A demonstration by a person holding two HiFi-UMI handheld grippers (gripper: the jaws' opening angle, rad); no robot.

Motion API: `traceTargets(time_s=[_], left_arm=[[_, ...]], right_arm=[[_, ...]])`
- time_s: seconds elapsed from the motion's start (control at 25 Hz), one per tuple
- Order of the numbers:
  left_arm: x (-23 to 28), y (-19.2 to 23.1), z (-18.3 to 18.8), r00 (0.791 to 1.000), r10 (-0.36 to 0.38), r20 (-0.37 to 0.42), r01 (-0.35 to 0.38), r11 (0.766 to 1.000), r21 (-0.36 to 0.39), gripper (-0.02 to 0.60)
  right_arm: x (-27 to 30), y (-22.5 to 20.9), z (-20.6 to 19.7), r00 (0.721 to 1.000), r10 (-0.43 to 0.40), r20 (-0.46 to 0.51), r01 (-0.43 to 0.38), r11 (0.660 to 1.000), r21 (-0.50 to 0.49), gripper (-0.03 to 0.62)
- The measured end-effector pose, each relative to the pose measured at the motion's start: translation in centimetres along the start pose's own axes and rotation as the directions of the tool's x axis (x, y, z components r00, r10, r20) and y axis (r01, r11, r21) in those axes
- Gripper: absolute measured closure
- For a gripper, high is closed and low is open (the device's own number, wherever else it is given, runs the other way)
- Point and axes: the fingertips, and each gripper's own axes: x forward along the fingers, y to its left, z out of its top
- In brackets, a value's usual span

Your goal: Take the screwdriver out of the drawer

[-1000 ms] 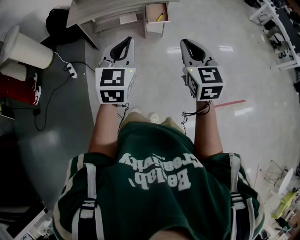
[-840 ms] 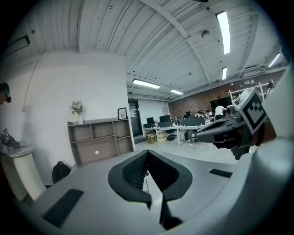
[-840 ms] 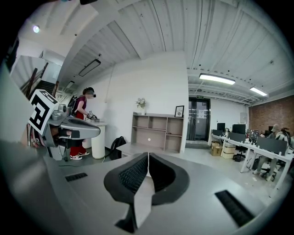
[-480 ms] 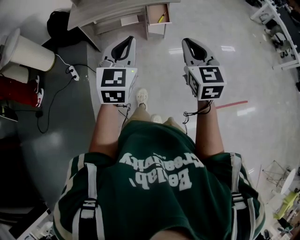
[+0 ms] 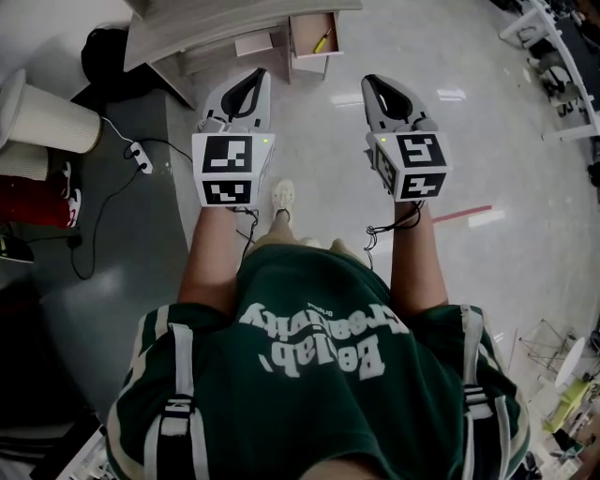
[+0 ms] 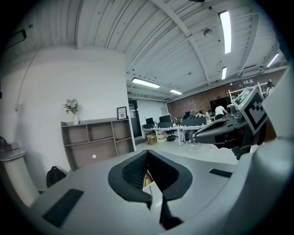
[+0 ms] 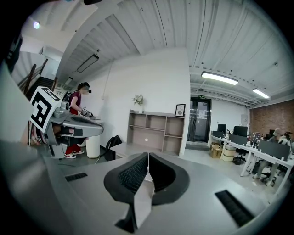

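A small wooden drawer [image 5: 313, 58] stands pulled open from the desk [image 5: 216, 28] at the top of the head view. A yellow-handled screwdriver [image 5: 322, 40] lies inside it. Both grippers are held out level over the floor, well short of the drawer. My left gripper [image 5: 254, 79] is shut and empty; in the left gripper view [image 6: 148, 157] a sliver of the drawer [image 6: 149, 180] shows below its closed tips. My right gripper [image 5: 372, 84] is also shut with nothing in it, its pads [image 7: 138, 172] meeting in the right gripper view.
A white cylindrical bin [image 5: 54, 116], a black bag [image 5: 103, 49] and a power strip [image 5: 141, 155] with its cable sit left of the desk. A red tape line [image 5: 469, 213] crosses the floor at right. Wooden shelves [image 6: 98, 141] stand against the far wall.
The person has stepped forward, one shoe now showing between the arms. Both grippers moved with the body toward the desk, and the drawer sits slightly nearer. Both stay shut.
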Motion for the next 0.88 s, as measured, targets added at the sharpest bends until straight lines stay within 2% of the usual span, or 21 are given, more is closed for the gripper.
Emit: traceTargets(time_s=[0.4, 0.88], left_arm=[[8.9, 5.2, 1.7, 0.997, -0.070, 0.022, 0.069, 0.997, 0.035, 0.563], [15.9, 10.2, 1.8, 0.986, -0.157, 0.049, 0.154, 0.987, 0.055, 0.563]], right_arm=[[8.6, -3.8, 3.0, 0.998, -0.058, 0.009, 0.058, 0.998, 0.006, 0.559], [15.8, -5.5, 4.0, 0.990, -0.143, 0.000, 0.143, 0.990, 0.010, 0.559]])
